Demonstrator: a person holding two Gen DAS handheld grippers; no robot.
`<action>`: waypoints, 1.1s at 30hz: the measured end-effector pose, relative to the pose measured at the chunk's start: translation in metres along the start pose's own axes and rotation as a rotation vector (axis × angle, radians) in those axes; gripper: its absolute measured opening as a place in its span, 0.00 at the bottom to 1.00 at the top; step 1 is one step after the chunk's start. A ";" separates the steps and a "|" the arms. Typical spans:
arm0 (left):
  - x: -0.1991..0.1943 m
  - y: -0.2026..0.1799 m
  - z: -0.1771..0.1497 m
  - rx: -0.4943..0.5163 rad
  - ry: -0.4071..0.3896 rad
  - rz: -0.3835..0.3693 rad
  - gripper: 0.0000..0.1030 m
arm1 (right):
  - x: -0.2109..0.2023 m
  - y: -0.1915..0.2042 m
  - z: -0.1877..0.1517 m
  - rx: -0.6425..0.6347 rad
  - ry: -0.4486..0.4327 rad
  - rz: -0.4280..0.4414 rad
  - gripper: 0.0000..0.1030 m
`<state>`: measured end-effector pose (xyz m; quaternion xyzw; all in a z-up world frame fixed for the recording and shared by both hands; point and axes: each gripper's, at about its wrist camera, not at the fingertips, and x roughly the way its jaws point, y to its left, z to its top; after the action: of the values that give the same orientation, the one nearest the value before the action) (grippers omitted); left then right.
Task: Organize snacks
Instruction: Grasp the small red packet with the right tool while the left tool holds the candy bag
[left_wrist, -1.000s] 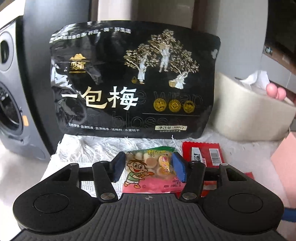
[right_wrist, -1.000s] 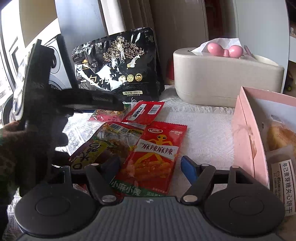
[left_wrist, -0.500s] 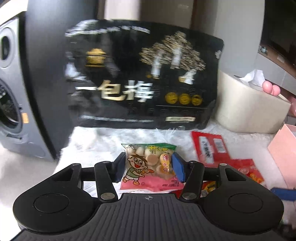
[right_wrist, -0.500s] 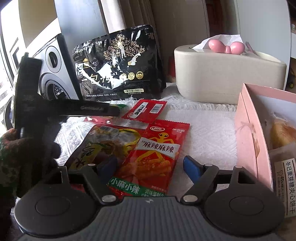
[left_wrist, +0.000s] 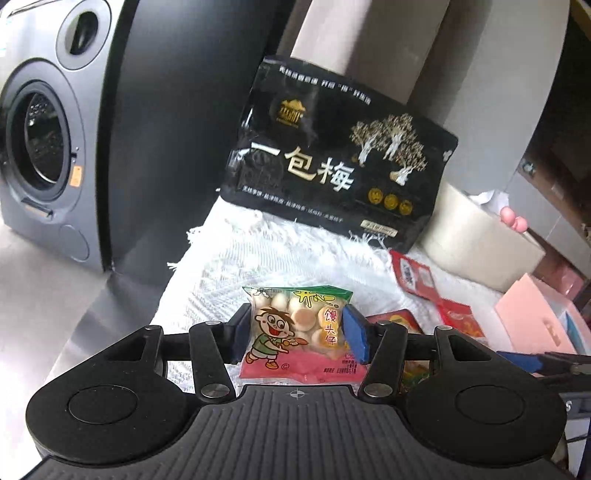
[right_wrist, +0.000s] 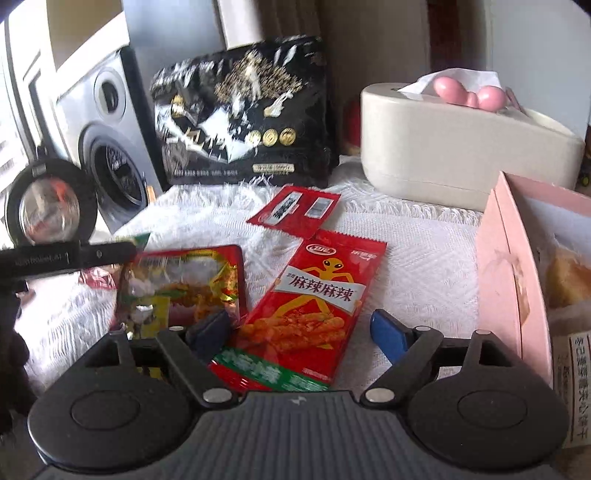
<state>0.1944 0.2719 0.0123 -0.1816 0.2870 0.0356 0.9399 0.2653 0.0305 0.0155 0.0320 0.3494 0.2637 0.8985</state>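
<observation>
Pinching cartoon snack packet (left_wrist: 295, 332), left gripper (left_wrist: 297, 332)

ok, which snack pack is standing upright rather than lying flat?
The big black plum bag, propped upright at the back of the white cloth; the red packs lie flat on it.

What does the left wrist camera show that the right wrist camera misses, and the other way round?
Only the left wrist view shows the cartoon bun snack packet face on, clamped in the left tool.

Only the right wrist view shows the red alien spicy strip packet lying between the right tool's jaws, which have just been opening, and the bread inside the pink box.

Both show the black plum bag, the white cloth, the cream tissue box and the washing machine.
</observation>
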 end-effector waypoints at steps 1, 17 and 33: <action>0.001 0.002 -0.002 -0.013 0.002 -0.003 0.56 | 0.000 0.000 0.002 0.002 0.017 0.000 0.83; -0.001 0.011 -0.007 -0.090 0.009 -0.037 0.56 | 0.039 0.011 0.119 0.107 0.141 -0.080 0.81; 0.001 0.013 -0.007 -0.099 0.013 -0.042 0.56 | 0.089 0.027 0.096 0.052 0.153 -0.171 0.65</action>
<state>0.1890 0.2817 0.0025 -0.2341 0.2871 0.0291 0.9284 0.3703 0.1096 0.0403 0.0054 0.4253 0.1787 0.8872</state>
